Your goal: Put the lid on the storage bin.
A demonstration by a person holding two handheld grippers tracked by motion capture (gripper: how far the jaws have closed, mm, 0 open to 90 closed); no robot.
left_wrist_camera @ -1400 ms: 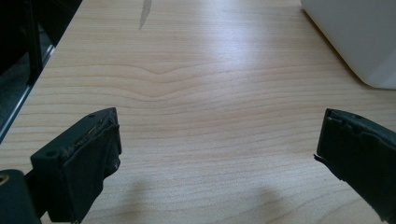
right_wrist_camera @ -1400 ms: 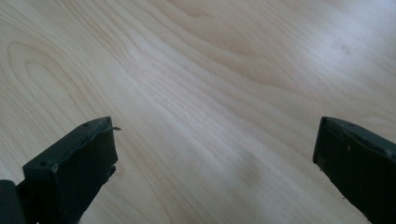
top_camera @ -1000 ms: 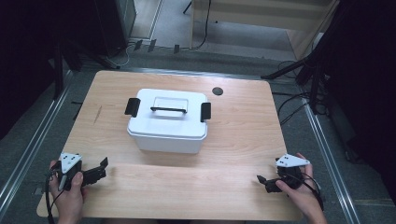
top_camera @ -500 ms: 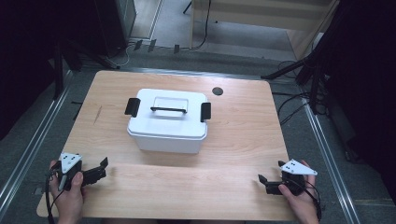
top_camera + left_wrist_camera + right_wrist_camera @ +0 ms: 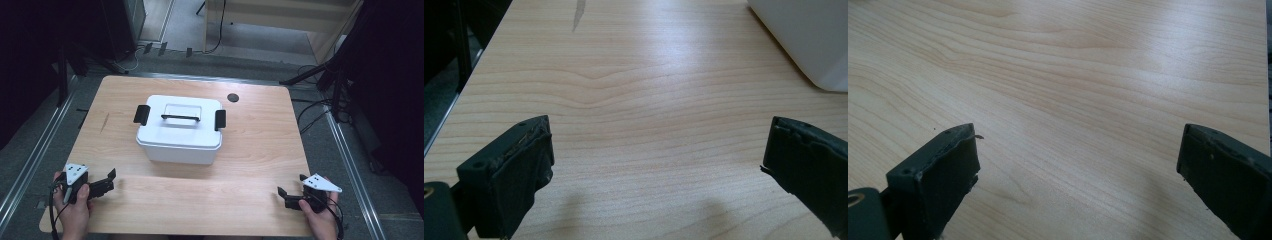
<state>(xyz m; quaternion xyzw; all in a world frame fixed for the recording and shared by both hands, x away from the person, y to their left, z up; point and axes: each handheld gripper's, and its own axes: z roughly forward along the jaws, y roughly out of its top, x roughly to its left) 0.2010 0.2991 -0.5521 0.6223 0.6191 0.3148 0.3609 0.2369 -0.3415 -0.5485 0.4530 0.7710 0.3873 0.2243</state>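
A white lidded box (image 5: 179, 129) with a black lid handle and black side latches stands in the middle of the wooden table (image 5: 260, 145). My left gripper (image 5: 108, 181) rests open at the front left corner, held by a hand, nothing between its jaws. In the left gripper view its fingertips (image 5: 519, 165) frame bare wood, and the box's white corner (image 5: 809, 40) is at the upper right. My right gripper (image 5: 285, 196) sits open at the front right corner, and the right gripper view shows bare wood between its jaws (image 5: 1078, 165).
A small black round disc (image 5: 232, 97) lies on the table behind the box. Metal rails run along both sides of the table. Cables and dark stands are on the floor beyond the far edge and to the right.
The right hand and gripper have shifted a little toward the front right edge of the table. The left gripper and the box have stayed put.
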